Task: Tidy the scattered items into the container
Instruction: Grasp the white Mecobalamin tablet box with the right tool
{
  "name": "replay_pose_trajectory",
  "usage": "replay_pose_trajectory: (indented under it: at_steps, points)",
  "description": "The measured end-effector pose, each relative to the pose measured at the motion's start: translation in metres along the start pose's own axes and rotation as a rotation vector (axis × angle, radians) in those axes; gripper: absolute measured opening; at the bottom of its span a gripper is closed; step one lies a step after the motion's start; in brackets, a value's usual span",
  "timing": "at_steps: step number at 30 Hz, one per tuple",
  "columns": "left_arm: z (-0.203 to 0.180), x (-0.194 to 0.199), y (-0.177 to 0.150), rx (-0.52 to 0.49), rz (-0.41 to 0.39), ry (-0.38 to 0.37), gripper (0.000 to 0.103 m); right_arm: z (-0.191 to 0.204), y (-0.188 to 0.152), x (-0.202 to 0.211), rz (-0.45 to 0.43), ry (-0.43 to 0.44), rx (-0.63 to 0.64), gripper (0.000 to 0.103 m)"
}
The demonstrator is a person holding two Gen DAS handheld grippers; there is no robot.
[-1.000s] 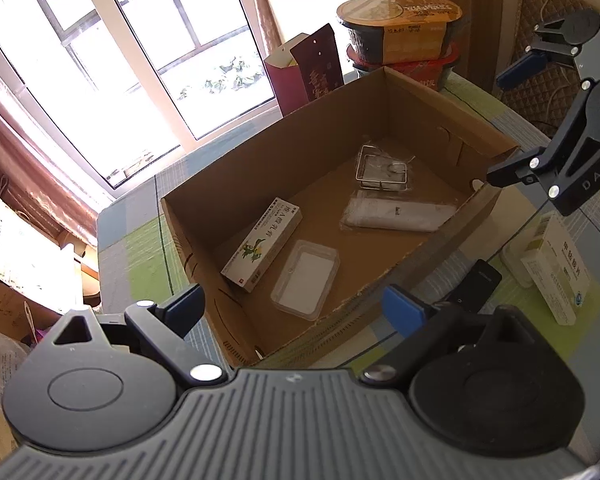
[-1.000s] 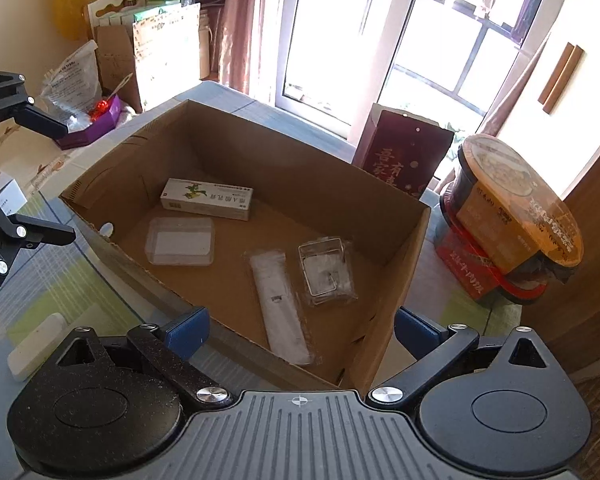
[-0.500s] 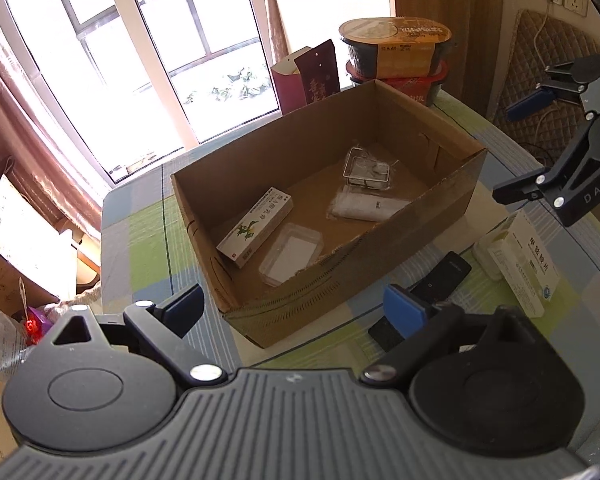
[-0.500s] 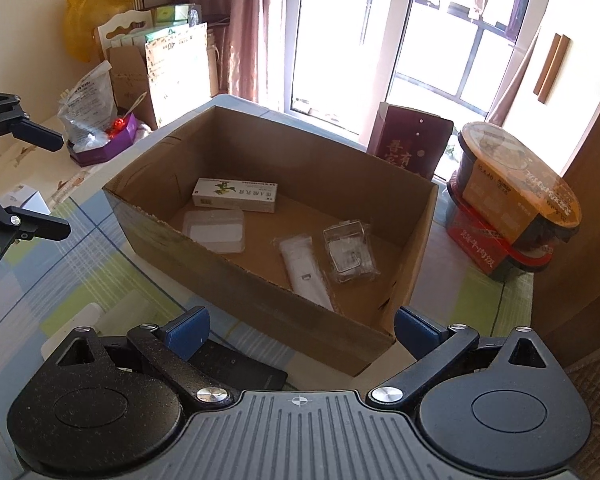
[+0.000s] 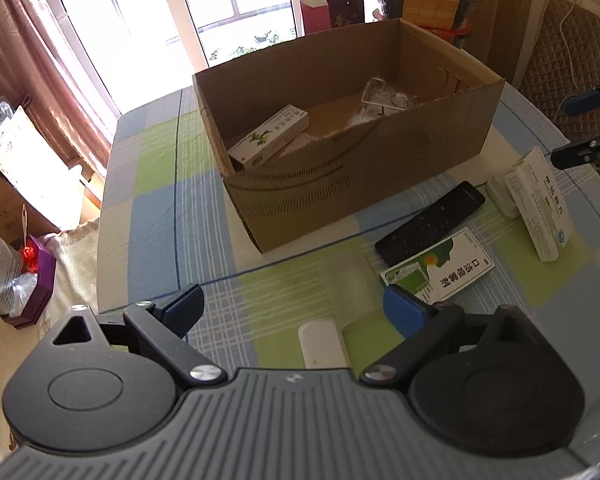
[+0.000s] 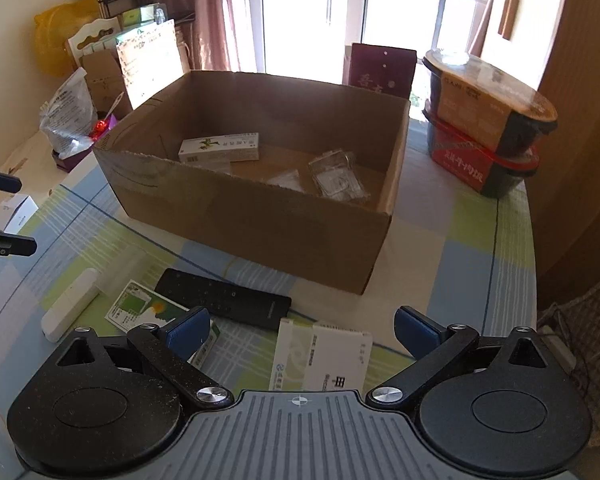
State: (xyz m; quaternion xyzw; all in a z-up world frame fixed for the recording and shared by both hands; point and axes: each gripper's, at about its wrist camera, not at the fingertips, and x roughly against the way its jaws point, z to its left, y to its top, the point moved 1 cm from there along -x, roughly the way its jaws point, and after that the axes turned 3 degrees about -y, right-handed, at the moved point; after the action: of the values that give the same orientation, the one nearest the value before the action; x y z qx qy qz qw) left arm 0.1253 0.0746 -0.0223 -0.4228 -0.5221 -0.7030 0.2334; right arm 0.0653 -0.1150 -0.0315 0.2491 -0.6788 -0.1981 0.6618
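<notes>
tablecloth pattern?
Checked tablecloth: green, blue and white squares with thin line grids. Clearest in the left wrist view.

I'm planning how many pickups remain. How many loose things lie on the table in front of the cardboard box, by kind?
Remote: 1
Medicine boxes: 2 (green box, white box)
Plain white pieces: 2 (white bar, white lump)
Clear case: 1
Total: 6

Black tool (image 5: 292, 308), seemingly blue-padded fingers (image 5: 404, 314)
</notes>
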Motion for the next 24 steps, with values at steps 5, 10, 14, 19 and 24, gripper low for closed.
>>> replay_pose_trajectory:
  at_steps: [5, 10, 14, 19, 24]
  points:
    - [0.001, -0.013, -0.024, 0.058, 0.043, -0.007, 0.095, -0.002, -0.029, -0.009, 0.044, -0.002, -0.045, 0.103]
    - [0.001, -0.022, -0.038, 0.120, 0.062, -0.022, 0.095, -0.003, -0.047, -0.022, 0.064, -0.005, -0.080, 0.103]
    - [-0.003, -0.029, -0.044, 0.137, 0.082, -0.028, 0.095, -0.008, -0.052, -0.032, 0.051, 0.000, -0.097, 0.103]
    - [-0.006, -0.036, -0.048, 0.140, 0.096, -0.020, 0.095, -0.019, -0.053, -0.043, 0.042, 0.005, -0.107, 0.103]
    - [-0.006, -0.042, -0.052, 0.153, 0.107, -0.022, 0.095, -0.023, -0.053, -0.057, 0.064, 0.002, -0.108, 0.103]
